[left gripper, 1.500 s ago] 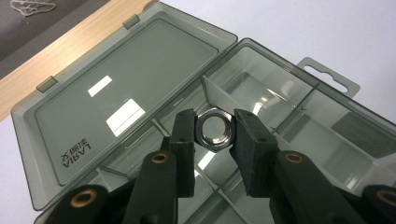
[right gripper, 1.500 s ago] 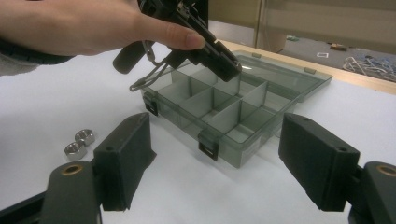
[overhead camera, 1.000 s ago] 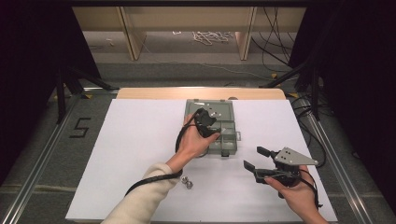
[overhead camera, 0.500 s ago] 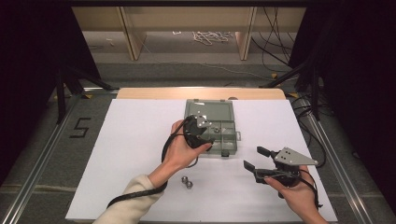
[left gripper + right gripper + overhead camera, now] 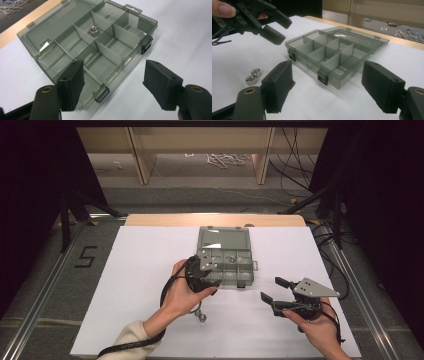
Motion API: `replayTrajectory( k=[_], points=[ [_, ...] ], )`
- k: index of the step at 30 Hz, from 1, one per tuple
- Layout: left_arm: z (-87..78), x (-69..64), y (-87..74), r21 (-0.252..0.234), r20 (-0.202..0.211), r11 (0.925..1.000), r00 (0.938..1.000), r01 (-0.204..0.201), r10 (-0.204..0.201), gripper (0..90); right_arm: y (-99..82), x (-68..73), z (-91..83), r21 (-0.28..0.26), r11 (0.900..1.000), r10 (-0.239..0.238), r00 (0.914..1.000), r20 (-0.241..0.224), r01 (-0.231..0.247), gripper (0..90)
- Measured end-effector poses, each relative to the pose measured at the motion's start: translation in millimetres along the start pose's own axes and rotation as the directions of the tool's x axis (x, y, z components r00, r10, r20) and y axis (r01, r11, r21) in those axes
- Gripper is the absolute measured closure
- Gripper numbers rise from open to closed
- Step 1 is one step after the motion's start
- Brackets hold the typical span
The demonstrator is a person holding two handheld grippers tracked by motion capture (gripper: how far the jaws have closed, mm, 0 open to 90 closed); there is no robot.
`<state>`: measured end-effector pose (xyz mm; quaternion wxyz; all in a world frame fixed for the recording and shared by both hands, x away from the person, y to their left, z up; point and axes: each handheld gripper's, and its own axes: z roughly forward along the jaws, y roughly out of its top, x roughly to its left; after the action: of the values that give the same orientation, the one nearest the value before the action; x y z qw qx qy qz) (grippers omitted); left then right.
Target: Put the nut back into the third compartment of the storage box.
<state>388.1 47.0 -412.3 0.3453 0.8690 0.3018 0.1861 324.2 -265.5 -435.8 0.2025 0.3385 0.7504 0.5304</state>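
A grey see-through compartment box (image 5: 225, 257) lies open on the white table sheet (image 5: 140, 270), in the middle of the sheet toward its far edge. Its lid is folded flat back on the far side, so the hinge runs left to right and the two dark latches (image 5: 322, 77) face the person. The tray's long side runs across the table, parallel to the near edge; dividers split it into two rows of small cells. One metal nut (image 5: 94, 30) sits in a cell of the far row, next to the lid, near the box's middle.

The left gripper (image 5: 209, 276) is held at the box's near-left corner, its jaws spread wide apart with nothing between them, pointing over the front wall. In its own view the box's near corner and one latch lie between the jaws.

The right gripper (image 5: 274, 290) hangs to the right of the box and nearer the person, apart from it, jaws also wide open and empty, aimed left toward the box.

Two more nuts (image 5: 254, 76) lie touching each other on the sheet just in front of the box's left end, below the left hand (image 5: 182, 292).
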Motion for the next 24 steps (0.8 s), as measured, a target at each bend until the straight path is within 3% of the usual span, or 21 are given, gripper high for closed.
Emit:
replayTrajectory(
  k=[2,3,6,11,22,24],
  points=[
    [-1.4,-0.5,-4.2,0.005,-0.002,1.0,1.0,0.007,-0.007,32.5,0.0,0.2,0.1,0.0,1.0,0.0,1.0,-0.001,0.0,25.8],
    [-2.3,0.4,-5.8,0.004,-0.007,0.9999,0.9999,-0.011,0.011,32.5,0.0,0.2,0.0,0.001,1.0,0.0,1.0,0.0,0.0,25.8],
    [-3.8,-1.1,-12.8,0.017,0.007,0.9998,0.9999,0.012,-0.012,32.5,-0.1,0.1,0.1,0.001,1.0,0.002,1.0,0.0,-0.002,25.7],
    [-7.7,0.5,-22.8,0.029,-0.007,0.9996,1.0,-0.006,0.007,32.5,-0.3,0.3,1.1,-0.011,0.9999,0.003,0.9999,-0.01,-0.003,25.8],
    [-9.9,1.4,-44.0,0.054,0.005,0.9979,0.9994,0.034,-0.035,32.5,-0.1,0.4,0.9,-0.015,0.9999,0.002,1.0,-0.009,-0.002,25.8],
    [-11.5,2.9,-45.1,0.069,0.0,0.9975,0.9999,0.013,-0.013,32.5,0.0,0.3,0.8,-0.016,0.9999,0.0,1.0,-0.007,0.0,25.8]
  ],
)
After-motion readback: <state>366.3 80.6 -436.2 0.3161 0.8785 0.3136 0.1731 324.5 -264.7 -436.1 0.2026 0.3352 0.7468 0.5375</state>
